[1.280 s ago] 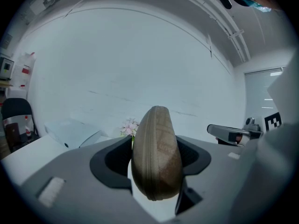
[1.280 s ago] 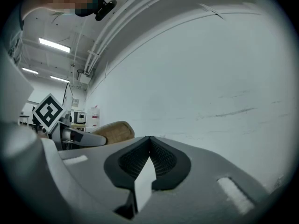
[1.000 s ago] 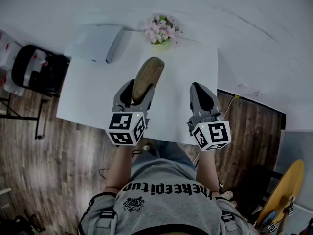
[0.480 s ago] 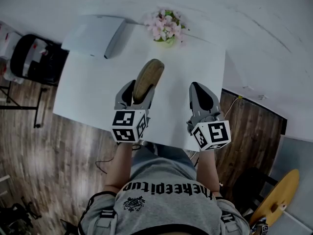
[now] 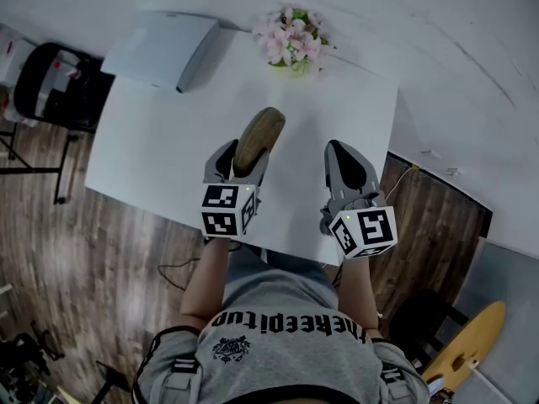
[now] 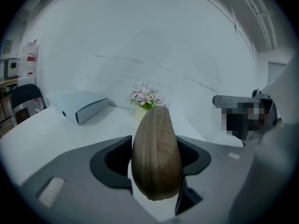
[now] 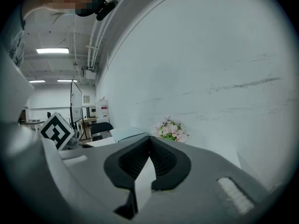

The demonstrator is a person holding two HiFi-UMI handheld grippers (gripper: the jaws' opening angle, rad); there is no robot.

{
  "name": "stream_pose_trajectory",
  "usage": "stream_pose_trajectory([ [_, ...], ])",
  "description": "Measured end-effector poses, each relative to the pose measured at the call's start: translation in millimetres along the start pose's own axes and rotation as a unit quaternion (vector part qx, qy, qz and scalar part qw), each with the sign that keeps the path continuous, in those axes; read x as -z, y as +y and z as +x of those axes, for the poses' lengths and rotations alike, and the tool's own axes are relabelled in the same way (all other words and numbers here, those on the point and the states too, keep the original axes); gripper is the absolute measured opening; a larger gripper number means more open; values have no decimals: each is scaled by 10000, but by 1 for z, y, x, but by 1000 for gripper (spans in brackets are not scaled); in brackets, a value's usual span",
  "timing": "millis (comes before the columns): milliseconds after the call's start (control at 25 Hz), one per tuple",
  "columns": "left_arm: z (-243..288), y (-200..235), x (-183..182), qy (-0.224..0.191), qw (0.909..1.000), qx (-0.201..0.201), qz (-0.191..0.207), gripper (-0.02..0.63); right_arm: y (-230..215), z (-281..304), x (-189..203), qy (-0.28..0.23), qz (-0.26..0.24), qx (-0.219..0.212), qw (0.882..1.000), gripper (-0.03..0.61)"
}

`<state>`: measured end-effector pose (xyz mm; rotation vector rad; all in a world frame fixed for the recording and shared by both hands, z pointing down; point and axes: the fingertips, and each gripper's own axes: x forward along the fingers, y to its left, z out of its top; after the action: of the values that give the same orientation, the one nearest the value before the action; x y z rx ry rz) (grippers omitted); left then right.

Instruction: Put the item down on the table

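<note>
Left gripper (image 5: pixel 239 163) is out over the white surface (image 5: pixel 156 154), a little in from its near edge and about midway along it, and it's got the item: a brown oval zip case (image 5: pixel 258 133) clamped between the two jaws. The left gripper view shows it clearly, the case standing on its edge, zip seam facing the camera, dark pads pressing on both flanks, the rounded end poking out past the jaws toward the far edge. Whether the case touches the surface or hangs just above it, can't tell from here. Over on the other side, the right gripper (image 5: pixel 343 153) sits beside it, nearer the surface's right edge, jaws pinched together at the tips with nothing between them, only a sliver of white showing lower down. Up at the far edge there's a small pot of pink flowers (image 5: pixel 293 40), and at the far left corner a pale grey box (image 5: pixel 156 47) lying flat, well apart from both grippers.
</note>
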<state>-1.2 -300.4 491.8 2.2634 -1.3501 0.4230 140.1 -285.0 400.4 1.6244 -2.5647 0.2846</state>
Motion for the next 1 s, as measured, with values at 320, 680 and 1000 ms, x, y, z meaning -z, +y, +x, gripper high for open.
stream_pose_trajectory([
  [320, 21, 10, 19, 271, 9994, -205, 28, 284, -1, 12, 11, 180, 34, -149, 9997, 0],
  [680, 42, 21, 38, 555, 9974, -431, 128, 284, -6, 20, 20, 334, 60, -205, 9992, 0],
  [1000, 56, 26, 44, 684, 9958, -564, 237, 284, -10, 25, 25, 409, 104, -233, 9988, 0],
])
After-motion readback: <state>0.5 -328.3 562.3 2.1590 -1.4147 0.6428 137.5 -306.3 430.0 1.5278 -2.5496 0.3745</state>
